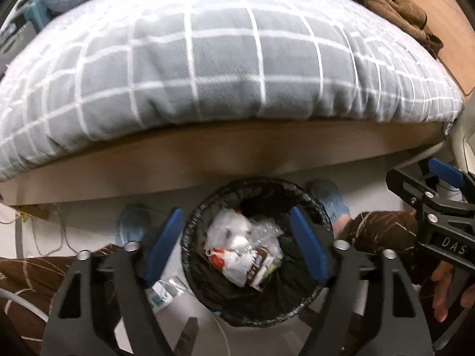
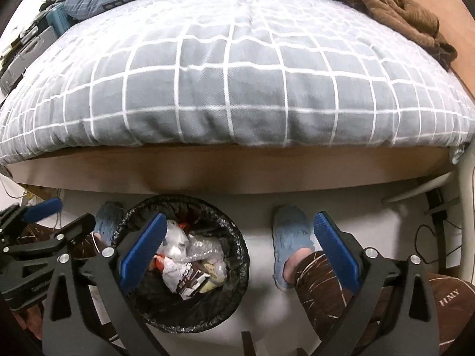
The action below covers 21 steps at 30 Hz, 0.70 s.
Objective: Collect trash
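Trash (image 1: 243, 252) sits heaped in the black-lined bin (image 1: 207, 204) on the floor by the bed's wooden side rail (image 1: 207, 154), wrappers and clear plastic piled together. On my left, the left hand-held gripper (image 1: 237, 247) hangs over the bin with its blue pads spread wide and nothing between them. Moving right, the right hand-held gripper (image 2: 240, 247) is just as wide and empty, one pad over the bin's rim and the other over my slippered foot (image 2: 289, 243), the checked duvet (image 2: 237, 89) filling the view above.
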Each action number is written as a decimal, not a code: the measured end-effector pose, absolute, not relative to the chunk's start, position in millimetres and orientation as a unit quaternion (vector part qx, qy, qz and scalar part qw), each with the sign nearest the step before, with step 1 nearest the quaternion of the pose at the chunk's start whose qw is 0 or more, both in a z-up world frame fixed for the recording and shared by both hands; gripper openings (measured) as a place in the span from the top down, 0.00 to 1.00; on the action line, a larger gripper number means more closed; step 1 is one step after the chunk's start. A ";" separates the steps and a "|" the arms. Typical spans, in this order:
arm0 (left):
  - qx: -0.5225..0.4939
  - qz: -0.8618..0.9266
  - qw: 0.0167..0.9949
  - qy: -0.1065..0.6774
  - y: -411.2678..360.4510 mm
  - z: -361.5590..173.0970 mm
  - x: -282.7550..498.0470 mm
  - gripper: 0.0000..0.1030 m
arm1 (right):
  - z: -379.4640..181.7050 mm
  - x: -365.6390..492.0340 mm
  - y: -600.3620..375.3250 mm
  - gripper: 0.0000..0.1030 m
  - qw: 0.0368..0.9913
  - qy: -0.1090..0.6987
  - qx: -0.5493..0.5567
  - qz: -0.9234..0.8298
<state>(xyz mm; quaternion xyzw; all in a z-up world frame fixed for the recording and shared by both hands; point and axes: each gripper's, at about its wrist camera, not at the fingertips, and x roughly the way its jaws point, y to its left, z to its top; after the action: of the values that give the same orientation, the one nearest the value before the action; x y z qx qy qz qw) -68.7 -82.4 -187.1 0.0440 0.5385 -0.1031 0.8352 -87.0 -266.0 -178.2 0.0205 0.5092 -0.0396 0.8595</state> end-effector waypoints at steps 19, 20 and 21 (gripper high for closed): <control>0.008 -0.068 0.904 0.422 -42.7 -38.6 -110.3 0.06 | -28.2 -134.5 -238.0 0.07 0.919 0.392 0.018 -0.041; 0.006 -0.067 0.906 0.417 -41.5 -30.7 -115.4 0.06 | -22.0 -137.3 -236.4 0.07 0.921 0.388 0.015 -0.041; 0.005 -0.068 0.908 0.413 -40.6 -24.0 -120.5 0.06 | -13.8 -142.3 -233.8 0.07 0.923 0.382 0.014 -0.042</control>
<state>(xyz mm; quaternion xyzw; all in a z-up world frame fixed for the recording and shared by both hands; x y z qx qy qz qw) -120.5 -40.6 -24.0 0.0050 0.4132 -0.0676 0.9081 -142.3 -233.8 -13.8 0.0138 0.3818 -0.0422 0.9232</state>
